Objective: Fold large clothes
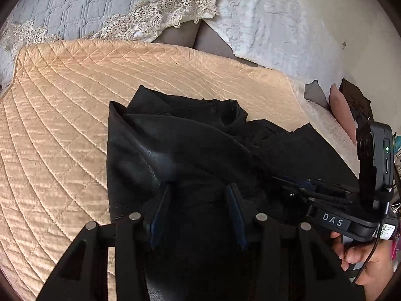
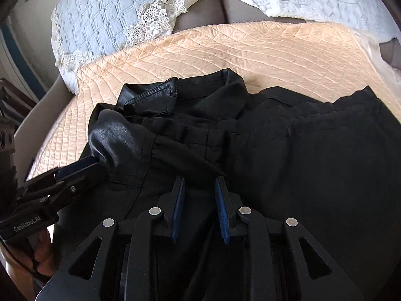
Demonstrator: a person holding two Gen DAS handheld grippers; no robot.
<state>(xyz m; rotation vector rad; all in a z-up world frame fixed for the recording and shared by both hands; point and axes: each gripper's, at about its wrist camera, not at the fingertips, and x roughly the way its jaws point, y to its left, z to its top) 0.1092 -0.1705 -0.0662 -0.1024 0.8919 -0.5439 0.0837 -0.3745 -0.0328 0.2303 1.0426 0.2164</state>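
A black leather-look jacket (image 2: 190,130) lies bunched on the peach quilted bedspread (image 2: 250,47) of a bed, collar (image 2: 160,92) toward the pillows, with its glossy shell showing at the left side and the duller lining or body spread off to the right. It is only partly gathered in; the shape is lumpy and no clean fold line shows.

The left hand-held gripper (image 2: 87,164) comes in low from the left and appears to be clamped on the shiny rolled shoulder or sleeve edge (image 2: 117,140); in its own view the blue pads (image 1: 158,215) stand apart over dark cloth, so whether it truly pinches fabric is hard to say against black on black. The right hand-held gripper (image 2: 200,208) hovers over the middle of the jacket, its jaws parted with nothing between them.

The step in hand looks like bringing the left side across toward the centre. To do it well, the left grip should take both shell and lining together, since this slick material tends to slide and let the lining bag out. The free right gripper is best used as an anchor: press or pinch along the intended crease near the collar line so the body does not drag over the smooth bedspread. Lift just enough to clear the bulge, carry the edge across flat, and lay it down with the sleeve straightened before letting go, otherwise the stiff fabric will spring back into a hump.
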